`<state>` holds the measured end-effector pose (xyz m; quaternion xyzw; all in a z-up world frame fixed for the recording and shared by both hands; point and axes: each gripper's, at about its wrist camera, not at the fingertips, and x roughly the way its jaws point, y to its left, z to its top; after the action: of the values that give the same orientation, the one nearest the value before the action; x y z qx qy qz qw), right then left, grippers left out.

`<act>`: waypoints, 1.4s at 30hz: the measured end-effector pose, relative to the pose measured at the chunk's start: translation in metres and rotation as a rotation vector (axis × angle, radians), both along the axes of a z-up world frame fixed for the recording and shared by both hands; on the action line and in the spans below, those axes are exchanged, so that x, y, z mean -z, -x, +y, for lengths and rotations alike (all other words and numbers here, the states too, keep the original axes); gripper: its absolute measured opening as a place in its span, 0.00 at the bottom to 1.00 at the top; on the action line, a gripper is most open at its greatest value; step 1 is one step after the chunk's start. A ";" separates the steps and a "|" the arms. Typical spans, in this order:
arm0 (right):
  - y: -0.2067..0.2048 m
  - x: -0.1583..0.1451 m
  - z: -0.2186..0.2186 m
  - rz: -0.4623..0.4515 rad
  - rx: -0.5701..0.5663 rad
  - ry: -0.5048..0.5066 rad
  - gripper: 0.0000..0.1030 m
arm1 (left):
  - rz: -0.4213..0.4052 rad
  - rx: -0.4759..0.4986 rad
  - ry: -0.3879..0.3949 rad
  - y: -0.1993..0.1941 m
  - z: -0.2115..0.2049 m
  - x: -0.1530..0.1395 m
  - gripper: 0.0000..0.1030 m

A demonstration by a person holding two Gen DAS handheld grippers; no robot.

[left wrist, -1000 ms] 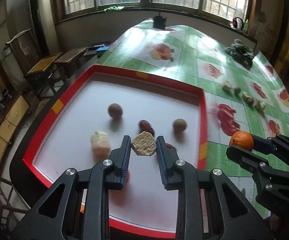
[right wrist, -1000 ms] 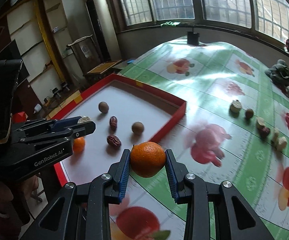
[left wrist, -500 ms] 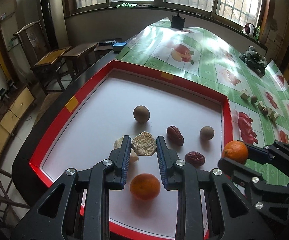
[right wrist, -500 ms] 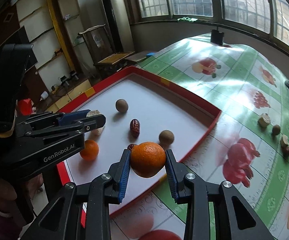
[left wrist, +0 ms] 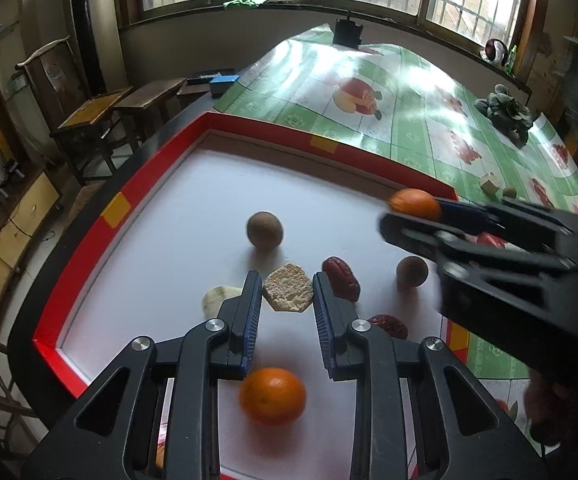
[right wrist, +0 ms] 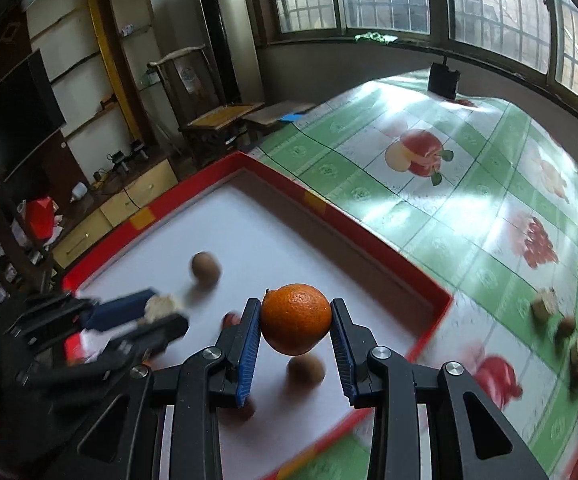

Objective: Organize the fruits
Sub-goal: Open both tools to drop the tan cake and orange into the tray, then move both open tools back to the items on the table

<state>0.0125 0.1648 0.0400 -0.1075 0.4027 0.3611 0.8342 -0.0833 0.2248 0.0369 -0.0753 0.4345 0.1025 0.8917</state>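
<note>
My left gripper (left wrist: 287,294) is shut on a pale hexagonal fruit piece (left wrist: 288,293) and hangs over the red-rimmed white tray (left wrist: 117,210). On the tray lie an orange (left wrist: 272,396), two brown round fruits (left wrist: 265,229) (left wrist: 412,271), two red dates (left wrist: 341,283) (left wrist: 389,325) and a pale chunk (left wrist: 219,298). My right gripper (right wrist: 295,320) is shut on a second orange (right wrist: 295,318) above the tray's right part (right wrist: 389,262). In the right wrist view the left gripper (right wrist: 161,312) shows at the left with its pale piece (right wrist: 162,306).
A green fruit-print tablecloth (right wrist: 469,184) covers the table beyond the tray. Several small fruit pieces (right wrist: 545,306) lie in a row at its right side. A dark leafy bundle (left wrist: 507,114) sits far right. Wooden desks (left wrist: 93,110) stand past the table's left edge.
My right gripper has carried its orange leftward from over the tablecloth to above the tray. The left gripper has shifted slightly over the tray, bringing the resting orange into view below it.
</note>
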 end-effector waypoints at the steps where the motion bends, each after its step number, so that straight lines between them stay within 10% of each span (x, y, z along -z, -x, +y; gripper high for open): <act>1: -0.006 0.004 0.003 0.011 0.001 0.007 0.32 | 0.005 0.004 0.000 -0.002 -0.001 0.001 0.24; 30: 0.024 -0.010 -0.040 0.027 0.079 -0.060 0.43 | 0.024 -0.028 -0.021 0.003 -0.011 -0.005 0.26; 34: 0.039 -0.019 -0.064 0.018 0.107 -0.091 0.44 | -0.013 -0.004 -0.022 0.008 -0.028 -0.015 0.55; 42: 0.058 -0.025 -0.112 -0.002 0.176 -0.090 0.46 | -0.048 0.067 -0.040 0.010 -0.069 -0.029 0.55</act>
<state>-0.0454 0.0528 0.0654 -0.0345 0.3931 0.3041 0.8671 -0.0928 0.1555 0.0657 -0.0452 0.4130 0.0794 0.9061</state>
